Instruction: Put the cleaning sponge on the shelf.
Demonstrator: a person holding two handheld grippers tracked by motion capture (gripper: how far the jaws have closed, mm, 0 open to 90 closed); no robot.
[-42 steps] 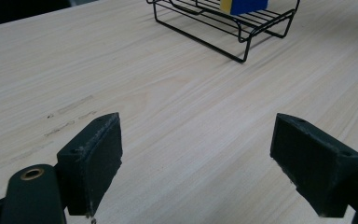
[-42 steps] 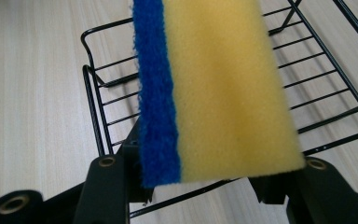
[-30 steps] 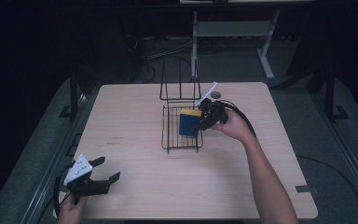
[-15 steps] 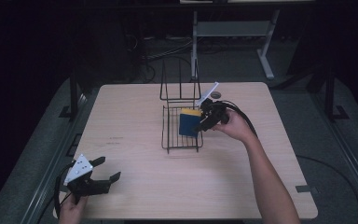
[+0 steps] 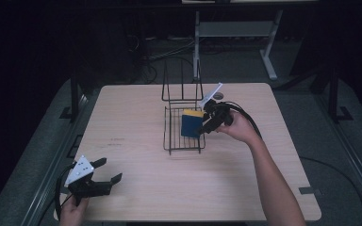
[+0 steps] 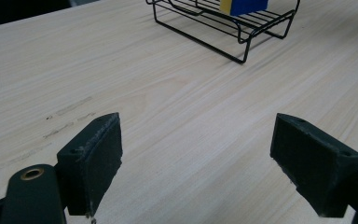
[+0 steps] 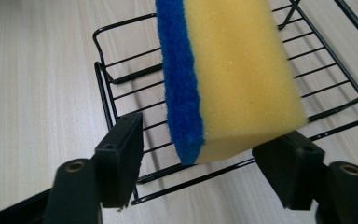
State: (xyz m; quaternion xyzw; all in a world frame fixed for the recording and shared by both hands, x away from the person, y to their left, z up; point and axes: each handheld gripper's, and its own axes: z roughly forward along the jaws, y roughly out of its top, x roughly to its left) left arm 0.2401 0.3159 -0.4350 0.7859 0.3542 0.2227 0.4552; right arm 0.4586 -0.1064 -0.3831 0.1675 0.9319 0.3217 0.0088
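1. My right tool (image 5: 206,123) sits at the right edge of the wire rack (image 5: 184,136), its jaws having just been opening; the sponge (image 7: 228,79) lies between them, and a clear gap shows on the blue side, so nothing is pinched.
2. The sponge, blue scrub face and yellow foam, stands on edge inside the rack near its right side.
3. The rack's upright back frame (image 5: 183,87) rises just behind the sponge.
4. My left tool (image 5: 99,176) rests near the front left corner of the surface (image 5: 132,108), jaws spread wide on nothing, well apart from the rack.
5. Bare wood lies between my left tool and the rack.
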